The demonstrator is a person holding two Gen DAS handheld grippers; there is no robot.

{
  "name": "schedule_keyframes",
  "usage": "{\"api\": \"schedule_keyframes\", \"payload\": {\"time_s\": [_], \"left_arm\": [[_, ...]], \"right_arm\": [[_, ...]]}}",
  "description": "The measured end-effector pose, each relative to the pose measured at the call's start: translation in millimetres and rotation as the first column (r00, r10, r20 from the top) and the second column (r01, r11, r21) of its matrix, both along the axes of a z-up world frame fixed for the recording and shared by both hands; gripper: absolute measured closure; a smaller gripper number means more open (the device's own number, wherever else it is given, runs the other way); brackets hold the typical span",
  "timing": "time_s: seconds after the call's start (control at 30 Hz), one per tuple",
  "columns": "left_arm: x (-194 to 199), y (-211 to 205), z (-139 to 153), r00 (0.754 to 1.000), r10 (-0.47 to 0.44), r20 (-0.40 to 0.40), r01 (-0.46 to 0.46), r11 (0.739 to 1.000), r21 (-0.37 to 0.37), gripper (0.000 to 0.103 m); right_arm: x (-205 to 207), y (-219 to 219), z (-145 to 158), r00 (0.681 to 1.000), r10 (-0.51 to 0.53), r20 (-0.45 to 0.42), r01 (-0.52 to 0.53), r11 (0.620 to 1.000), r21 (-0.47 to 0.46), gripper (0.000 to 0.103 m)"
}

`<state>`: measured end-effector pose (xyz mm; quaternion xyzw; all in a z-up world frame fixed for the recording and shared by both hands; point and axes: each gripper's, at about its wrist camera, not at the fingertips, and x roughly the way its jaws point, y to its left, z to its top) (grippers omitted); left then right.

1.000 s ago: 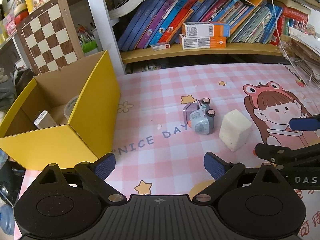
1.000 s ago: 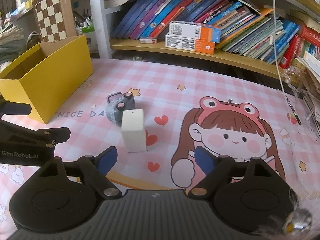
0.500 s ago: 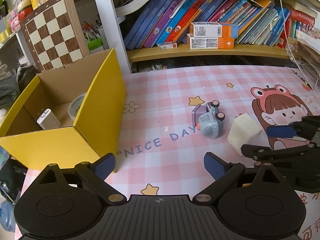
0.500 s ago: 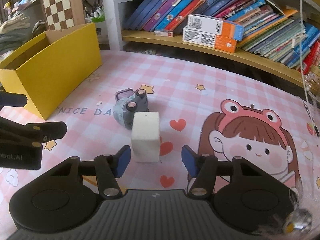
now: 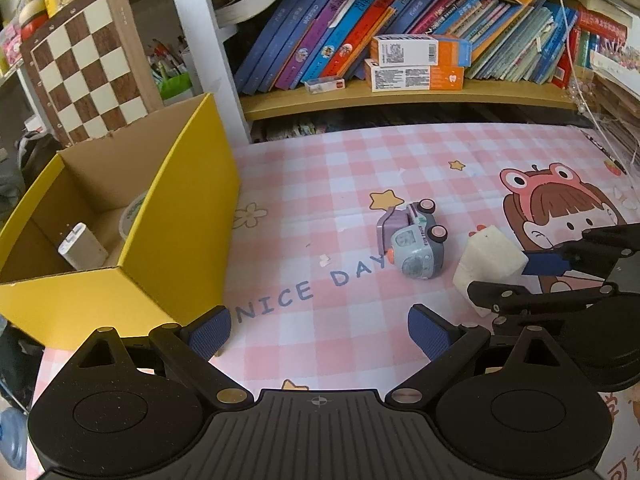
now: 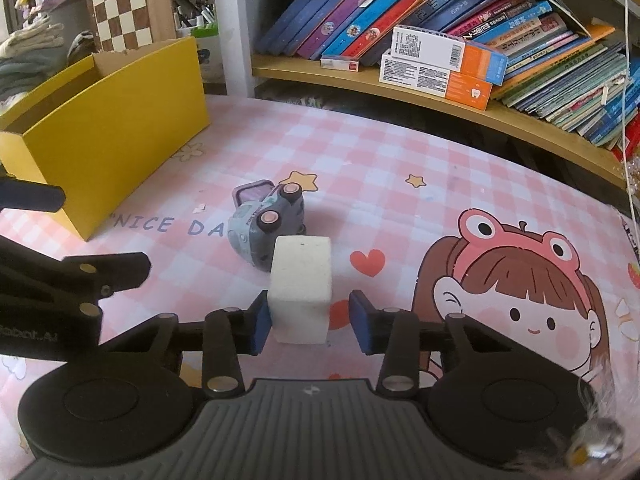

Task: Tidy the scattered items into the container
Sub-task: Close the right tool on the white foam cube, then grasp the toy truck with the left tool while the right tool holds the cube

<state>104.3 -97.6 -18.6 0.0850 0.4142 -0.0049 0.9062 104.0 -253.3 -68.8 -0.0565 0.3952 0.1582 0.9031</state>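
A white foam block (image 6: 301,286) stands on the pink checked mat, between the two blue pads of my right gripper (image 6: 310,323). The left pad touches the block, the right pad stands a little apart, so the gripper is open around it. The block also shows in the left wrist view (image 5: 489,258). A small grey-blue toy truck (image 6: 265,226) lies on its side just behind the block (image 5: 414,246). My left gripper (image 5: 320,330) is open and empty above the mat. The yellow cardboard box (image 5: 172,240) stands at the left.
Inside the box lie a white power bank (image 5: 82,246) and a round white lid (image 5: 132,216). A bookshelf (image 5: 400,96) with books and orange cartons runs along the back. A chessboard (image 5: 86,68) leans behind the box.
My right gripper has moved forward to the white block and narrowed its pads around it. My left gripper has drawn back slightly and stays open.
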Motion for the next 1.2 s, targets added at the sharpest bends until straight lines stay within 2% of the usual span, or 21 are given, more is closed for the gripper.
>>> {"api": "schedule_keyframes", "payload": {"time_s": [0.07, 0.2, 0.53, 0.9, 1.0, 1.07, 1.17, 1.2], "left_arm": [[1.2, -2.3, -1.3, 1.000, -0.012, 0.000, 0.012, 1.000, 0.004, 0.006], [2.7, -5.8, -0.9, 1.000, -0.030, 0.008, 0.030, 1.000, 0.000, 0.006], [9.1, -15.3, 2.1, 0.996, -0.084, 0.036, 0.085, 0.995, -0.042, 0.006], [26.6, -41.7, -3.7, 0.985, -0.145, 0.090, 0.153, 0.984, -0.090, 0.008], [32.4, -48.0, -8.7, 0.982, -0.163, 0.090, 0.172, 0.980, -0.100, 0.016], [38.5, -51.4, -13.1, 0.982, -0.167, 0.082, 0.175, 0.980, -0.097, 0.027], [48.4, -53.8, -19.0, 0.987, -0.145, 0.076, 0.151, 0.985, -0.083, 0.040], [51.5, -53.4, -20.5, 0.988, -0.133, 0.077, 0.139, 0.987, -0.079, 0.041]], "right_arm": [[-0.3, -1.1, 0.7, 1.000, 0.004, -0.001, -0.004, 1.000, 0.014, 0.075], [-2.3, -5.5, 2.5, 1.000, -0.006, -0.002, 0.006, 1.000, 0.028, 0.077], [-10.1, -33.7, 10.4, 0.995, -0.095, 0.025, 0.094, 0.995, 0.034, 0.078], [-12.8, -73.6, 17.2, 0.974, -0.222, 0.032, 0.220, 0.974, 0.054, 0.078], [-16.0, -78.5, 17.1, 0.971, -0.237, 0.023, 0.235, 0.970, 0.067, 0.078], [-18.0, -79.1, 16.8, 0.971, -0.239, 0.018, 0.237, 0.969, 0.071, 0.078], [-20.3, -78.9, 16.4, 0.972, -0.235, 0.011, 0.234, 0.969, 0.074, 0.078], [-21.0, -79.0, 16.5, 0.972, -0.234, 0.010, 0.232, 0.970, 0.075, 0.078]]}}
